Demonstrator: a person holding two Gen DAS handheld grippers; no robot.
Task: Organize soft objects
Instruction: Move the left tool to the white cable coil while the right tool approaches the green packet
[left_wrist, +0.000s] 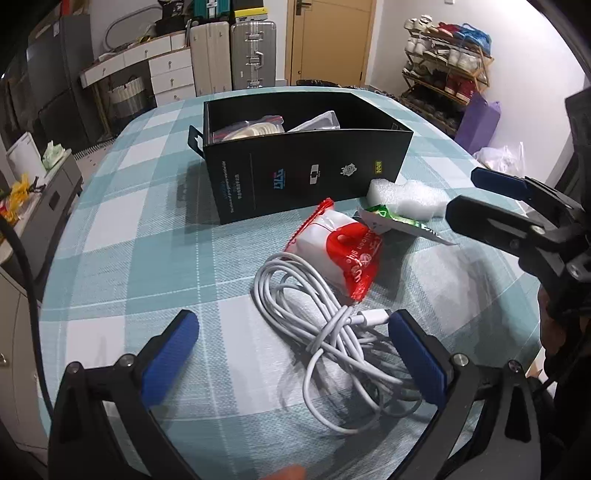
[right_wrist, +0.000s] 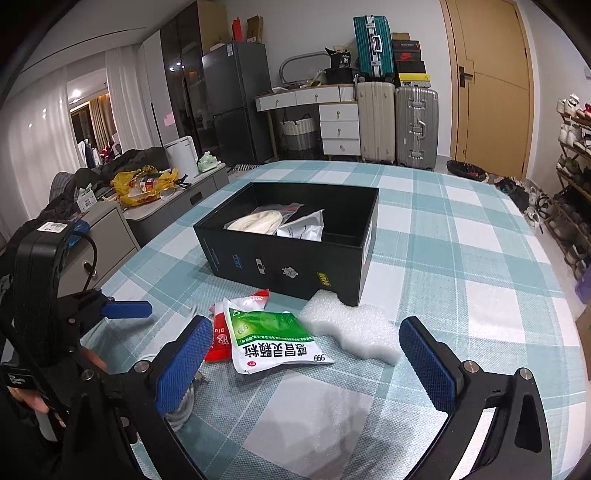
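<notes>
A black open box stands on the checked tablecloth and holds a bagged white bundle and a clear packet. In front of it lie a coiled white cable, a red-and-white bag, a green-and-white sachet and a white foam piece. My left gripper is open around the cable, just above it. My right gripper is open, over the sachet and foam; it also shows in the left wrist view.
The table is covered in a teal-and-white check cloth. A grey cabinet with clutter stands to the left. Suitcases, drawers and a door stand behind. A shoe rack is at the right.
</notes>
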